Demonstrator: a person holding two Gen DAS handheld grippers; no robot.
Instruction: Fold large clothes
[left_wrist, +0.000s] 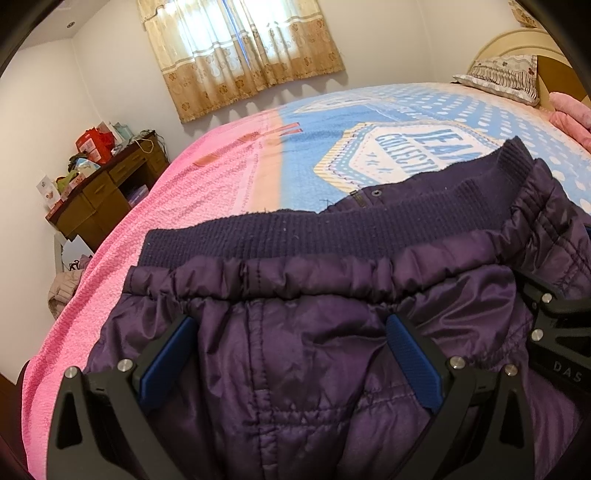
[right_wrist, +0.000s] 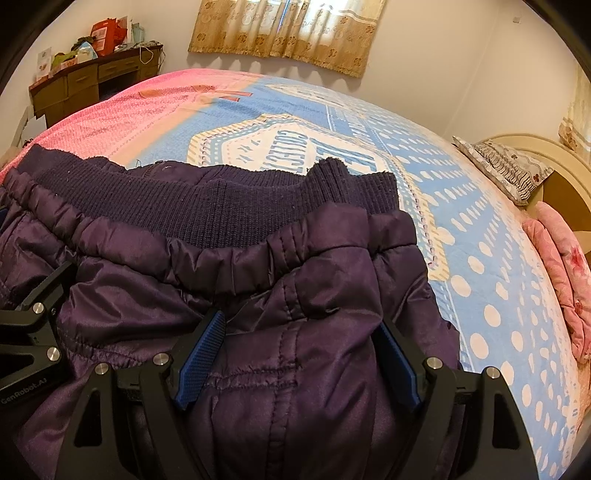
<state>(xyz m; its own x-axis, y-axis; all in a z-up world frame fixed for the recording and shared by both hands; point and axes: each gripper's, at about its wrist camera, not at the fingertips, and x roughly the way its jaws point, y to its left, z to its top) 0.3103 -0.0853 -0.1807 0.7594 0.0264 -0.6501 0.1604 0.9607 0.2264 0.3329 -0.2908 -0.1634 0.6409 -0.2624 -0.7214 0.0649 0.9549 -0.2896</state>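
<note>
Your left gripper and right gripper hover over the jacket, jaws apart. It looks puffy and slick; pinch just below its ribbed hem.

The bed wears a blanket, pink along its left side and blue with white dots and a printed badge across the middle. A purple padded jacket lies at the near edge. A frilled pillow and pink quilt sit at the headboard end.
</note>
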